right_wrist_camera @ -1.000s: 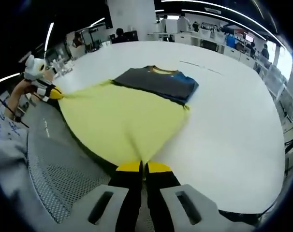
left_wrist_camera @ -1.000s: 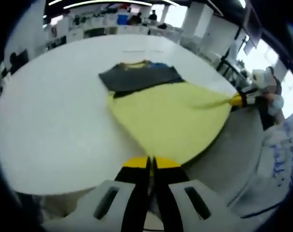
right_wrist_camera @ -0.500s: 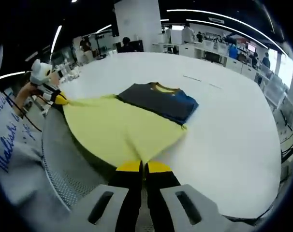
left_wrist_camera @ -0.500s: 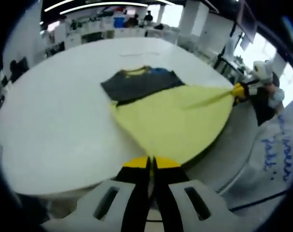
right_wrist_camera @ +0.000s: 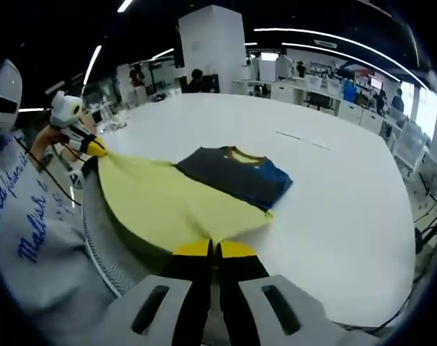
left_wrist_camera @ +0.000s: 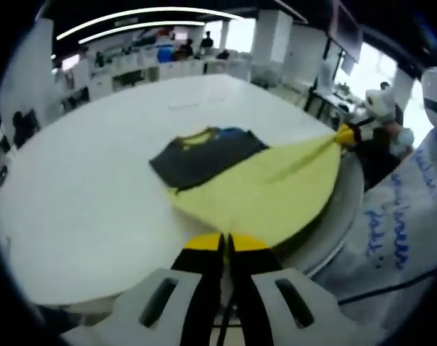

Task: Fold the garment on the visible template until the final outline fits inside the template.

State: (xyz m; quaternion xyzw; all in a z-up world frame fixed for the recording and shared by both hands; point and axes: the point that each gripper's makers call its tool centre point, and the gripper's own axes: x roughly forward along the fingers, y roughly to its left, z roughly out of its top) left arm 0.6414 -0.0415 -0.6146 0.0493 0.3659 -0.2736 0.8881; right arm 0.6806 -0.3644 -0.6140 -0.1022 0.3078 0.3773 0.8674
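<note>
A garment lies on the white round table (left_wrist_camera: 81, 194), its dark grey and blue upper part (left_wrist_camera: 204, 153) flat and its yellow lower part (left_wrist_camera: 269, 191) stretched toward me. My left gripper (left_wrist_camera: 226, 241) is shut on one corner of the yellow hem. The right gripper (left_wrist_camera: 346, 135) pinches the other corner at the right. In the right gripper view my right gripper (right_wrist_camera: 213, 249) is shut on the yellow cloth (right_wrist_camera: 168, 205), and the left gripper (right_wrist_camera: 89, 146) holds the far corner. The dark part (right_wrist_camera: 236, 174) rests on the table (right_wrist_camera: 341, 216). No template outline can be made out.
A person's grey sweatshirt with blue lettering (left_wrist_camera: 399, 223) (right_wrist_camera: 31, 223) stands close against the table's near edge. A thin faint mark (right_wrist_camera: 298, 135) lies on the table beyond the garment. Desks, chairs and people fill the room behind.
Both grippers have risen and drawn back toward the person with the yellow hem taut between them. The yellow part has lifted off the table's edge; the dark part stays flat.
</note>
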